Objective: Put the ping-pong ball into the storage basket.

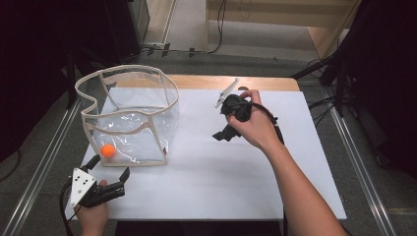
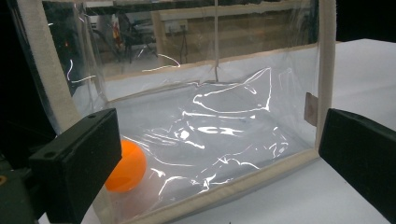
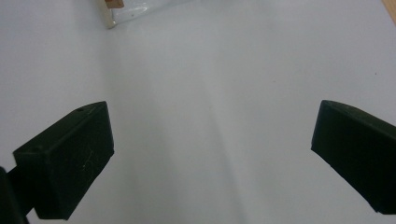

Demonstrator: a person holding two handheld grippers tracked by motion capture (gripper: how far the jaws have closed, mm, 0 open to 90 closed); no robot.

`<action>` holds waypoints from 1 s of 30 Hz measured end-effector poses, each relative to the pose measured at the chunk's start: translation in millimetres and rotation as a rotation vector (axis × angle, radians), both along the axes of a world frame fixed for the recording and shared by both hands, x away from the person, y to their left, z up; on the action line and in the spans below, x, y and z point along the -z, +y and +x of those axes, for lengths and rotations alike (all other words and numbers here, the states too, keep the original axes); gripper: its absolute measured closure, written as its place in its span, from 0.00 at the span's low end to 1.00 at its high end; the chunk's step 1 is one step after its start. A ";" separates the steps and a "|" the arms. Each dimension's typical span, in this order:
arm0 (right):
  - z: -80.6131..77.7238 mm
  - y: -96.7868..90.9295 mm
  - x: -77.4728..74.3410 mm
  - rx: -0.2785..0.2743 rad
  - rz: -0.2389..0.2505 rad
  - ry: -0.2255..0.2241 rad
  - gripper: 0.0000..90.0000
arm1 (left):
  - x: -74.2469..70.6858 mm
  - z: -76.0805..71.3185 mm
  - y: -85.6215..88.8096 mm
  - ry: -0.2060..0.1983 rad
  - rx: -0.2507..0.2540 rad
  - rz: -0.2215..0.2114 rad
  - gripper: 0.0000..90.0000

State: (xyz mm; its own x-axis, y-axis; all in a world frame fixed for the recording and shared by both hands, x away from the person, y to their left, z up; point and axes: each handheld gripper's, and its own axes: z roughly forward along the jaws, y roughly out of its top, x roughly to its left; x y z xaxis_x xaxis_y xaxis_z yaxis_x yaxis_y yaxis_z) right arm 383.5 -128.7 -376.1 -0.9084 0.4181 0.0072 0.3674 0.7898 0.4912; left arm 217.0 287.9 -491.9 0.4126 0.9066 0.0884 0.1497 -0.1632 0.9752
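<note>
A clear plastic bag [image 1: 129, 114] with beige trim stands open at the table's left. An orange ball [image 1: 107, 150] lies inside it at the near left corner. My left gripper [image 1: 110, 169] sits at the near left edge, just in front of the bag, open and holding nothing. In the left gripper view the ball [image 2: 129, 166] shows through the bag's front wall [image 2: 224, 140], between the wide-apart jaws of the gripper [image 2: 219, 163]. My right gripper [image 1: 221, 135] hovers over the middle of the white tabletop, tilted down and left. It is open [image 3: 210, 154] and nothing is between its jaws.
The white tabletop [image 1: 221, 172] lies on a wooden table whose far edge [image 1: 206, 81] shows. Metal rails [image 1: 354, 162] run along both sides. Cables trail on the floor at the far right. A corner of the bag [image 3: 112, 10] shows in the right gripper view.
</note>
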 end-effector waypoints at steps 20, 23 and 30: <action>-13.3 -35.9 24.5 0.061 0.042 0.004 0.00 | 0.0 0.1 0.0 0.001 -0.001 -0.001 0.00; -16.0 -44.0 29.5 0.076 0.054 0.006 0.00 | 0.0 0.0 -0.1 0.001 -0.001 -0.001 0.00; -24.1 -60.2 36.6 0.105 0.066 0.005 0.00 | 0.0 0.1 -0.1 0.003 0.000 0.003 0.00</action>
State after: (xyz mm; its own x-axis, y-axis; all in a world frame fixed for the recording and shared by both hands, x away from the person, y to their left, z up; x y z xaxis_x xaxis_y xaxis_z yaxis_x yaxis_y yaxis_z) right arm 359.3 -188.8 -412.7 -0.8595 0.5094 0.0421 0.4489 0.7128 0.5388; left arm 217.0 287.8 -491.9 0.4125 0.9065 0.0898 0.1523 -0.1658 0.9743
